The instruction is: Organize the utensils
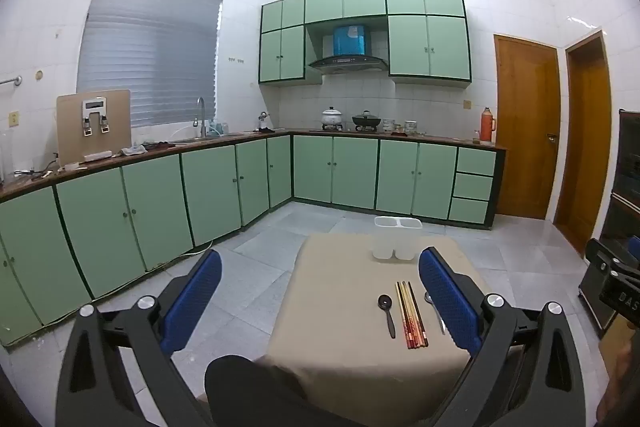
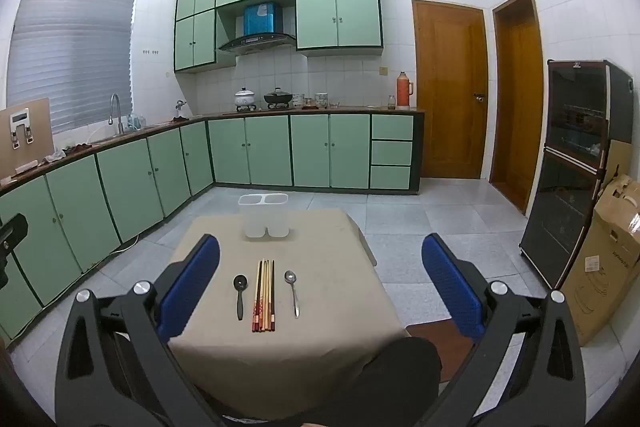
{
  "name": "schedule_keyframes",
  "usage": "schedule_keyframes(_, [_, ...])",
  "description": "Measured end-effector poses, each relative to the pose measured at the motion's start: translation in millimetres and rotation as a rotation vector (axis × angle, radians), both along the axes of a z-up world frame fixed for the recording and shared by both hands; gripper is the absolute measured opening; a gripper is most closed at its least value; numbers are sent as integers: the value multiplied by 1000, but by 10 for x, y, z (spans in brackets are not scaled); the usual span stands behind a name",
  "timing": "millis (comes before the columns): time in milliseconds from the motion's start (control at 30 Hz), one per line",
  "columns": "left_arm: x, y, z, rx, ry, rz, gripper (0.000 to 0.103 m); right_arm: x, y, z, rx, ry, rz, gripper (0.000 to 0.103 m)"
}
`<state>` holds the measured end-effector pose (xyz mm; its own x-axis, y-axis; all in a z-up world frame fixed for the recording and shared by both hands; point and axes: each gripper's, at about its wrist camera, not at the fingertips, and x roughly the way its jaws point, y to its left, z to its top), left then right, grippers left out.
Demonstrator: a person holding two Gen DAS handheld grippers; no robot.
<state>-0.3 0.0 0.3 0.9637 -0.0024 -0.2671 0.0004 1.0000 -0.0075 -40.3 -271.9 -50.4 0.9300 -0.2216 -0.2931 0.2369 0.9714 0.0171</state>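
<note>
Beige cloth covers the table (image 2: 320,339); near the white two-compartment holder (image 2: 264,217) lie black spoon (image 2: 240,293), chopsticks (image 2: 264,297), steel spoon (image 2: 293,291). Both grippers — left gripper (image 1: 320,303), right gripper (image 2: 320,291) — hang spread, empty. Pinch one handle squarely — lift clear before tipping it into the holder.

Metal spoon (image 1: 436,311) bowl mostly hidden behind blue fingers (image 1: 448,303), seemingly.

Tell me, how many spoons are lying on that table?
2. A black spoon lies left of the chopsticks, and a metal spoon lies right of them. None seems hidden.
</note>
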Motion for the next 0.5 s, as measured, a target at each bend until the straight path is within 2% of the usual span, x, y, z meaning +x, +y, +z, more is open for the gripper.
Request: schedule_keyframes(500, [-14,1,18,5,-10,5,97,0,13,38,-5,-5,-3,98])
